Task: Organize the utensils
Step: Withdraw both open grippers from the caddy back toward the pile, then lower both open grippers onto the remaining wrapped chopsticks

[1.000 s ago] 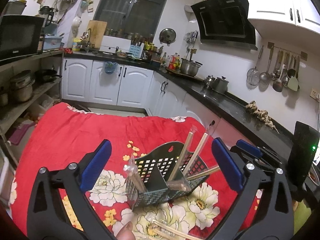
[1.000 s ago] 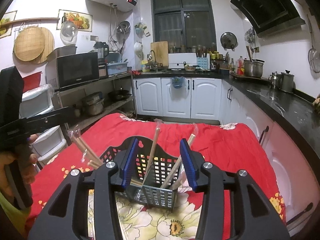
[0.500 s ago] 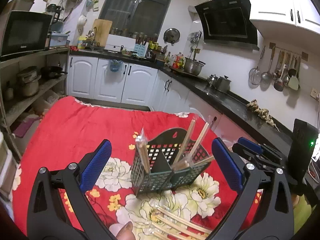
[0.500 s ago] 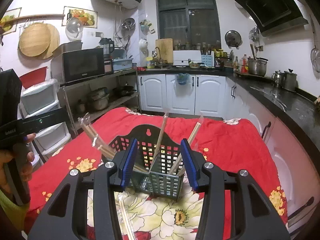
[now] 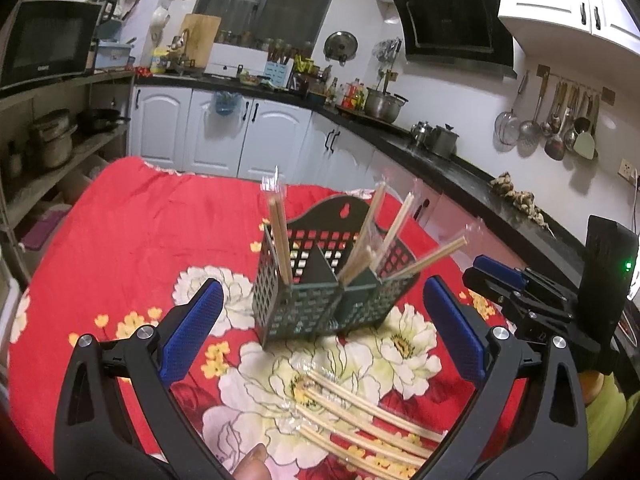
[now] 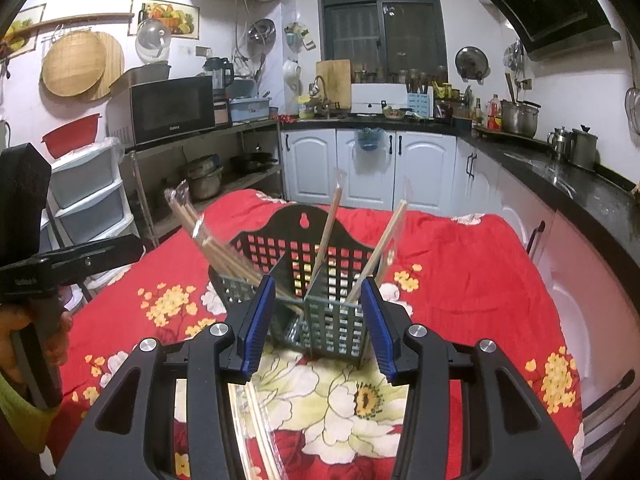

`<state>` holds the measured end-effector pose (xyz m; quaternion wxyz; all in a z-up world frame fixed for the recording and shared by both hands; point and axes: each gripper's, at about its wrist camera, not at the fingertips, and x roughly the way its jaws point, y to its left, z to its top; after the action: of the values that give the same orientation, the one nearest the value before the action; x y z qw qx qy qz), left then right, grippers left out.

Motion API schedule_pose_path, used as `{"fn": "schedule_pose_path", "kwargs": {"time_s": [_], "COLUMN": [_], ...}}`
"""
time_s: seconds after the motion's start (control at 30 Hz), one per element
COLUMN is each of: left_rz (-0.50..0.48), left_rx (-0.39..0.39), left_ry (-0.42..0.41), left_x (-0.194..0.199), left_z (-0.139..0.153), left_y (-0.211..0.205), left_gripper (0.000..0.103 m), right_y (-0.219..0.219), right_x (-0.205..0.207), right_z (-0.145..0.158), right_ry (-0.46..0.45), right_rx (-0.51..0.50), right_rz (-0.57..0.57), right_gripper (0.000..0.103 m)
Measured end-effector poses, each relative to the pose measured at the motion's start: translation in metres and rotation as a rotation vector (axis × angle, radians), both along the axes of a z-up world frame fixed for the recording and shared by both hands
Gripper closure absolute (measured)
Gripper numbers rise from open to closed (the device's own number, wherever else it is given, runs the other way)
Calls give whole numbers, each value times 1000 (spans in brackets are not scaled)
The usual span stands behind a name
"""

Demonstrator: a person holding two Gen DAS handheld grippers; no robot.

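Right now a dark slotted basket [image 5: 320,304] stands upright on a table covered with a red flowered cloth [image 5: 132,240], with a kitchen counter [image 5: 460,164] running along the wall behind it. Wrapped pairs of chopsticks stand in the basket: one pair [image 5: 280,240] rises nearly straight from the left compartment, and others [image 5: 384,236] lean out to the right from the compartments beside it. More wrapped chopsticks [image 5: 360,420] lie flat on the cloth in front of the basket, nearer the cameras. The left gripper [image 5: 316,340] hangs over the cloth with its blue pads spread wide and nothing between them; the loose chopsticks lie below and just ahead of it. The right gripper [image 6: 320,320] is partly open, its pads standing either side of the basket's near corner in the right wrist view, but whether they touch the basket cannot be told from here. In the left wrist view the right gripper [image 5: 500,280] appears off to the right of the basket, apart from it. A person's hand [image 6: 24,340] holds the left gripper's handle at the left edge of the right wrist view.
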<state>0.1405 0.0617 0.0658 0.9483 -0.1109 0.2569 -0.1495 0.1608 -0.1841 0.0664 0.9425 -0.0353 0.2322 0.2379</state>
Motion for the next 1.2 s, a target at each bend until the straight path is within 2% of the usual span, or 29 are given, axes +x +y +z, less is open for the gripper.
{"fn": "schedule_pose_path", "kwargs": {"time_s": [0.43, 0.67, 1.0, 1.2], "left_rz": [-19, -49, -94, -135], "left_rx": [0, -19, -26, -26], "left_ry": [77, 119, 205, 304], "left_x": [-2, 0, 2, -1], "left_z": [-30, -44, -70, -96], "left_y": [-3, -1, -9, -19], "left_gripper": [11, 37, 66, 66], "right_y": [-1, -6, -8, -10], "right_x": [-19, -24, -30, -32], "right_z": [-21, -33, -41, -46], "right_ry": [53, 86, 109, 126], "right_rx": [-19, -21, -31, -30], "right_rz": [15, 14, 21, 20], "right_gripper": [60, 60, 65, 65]}}
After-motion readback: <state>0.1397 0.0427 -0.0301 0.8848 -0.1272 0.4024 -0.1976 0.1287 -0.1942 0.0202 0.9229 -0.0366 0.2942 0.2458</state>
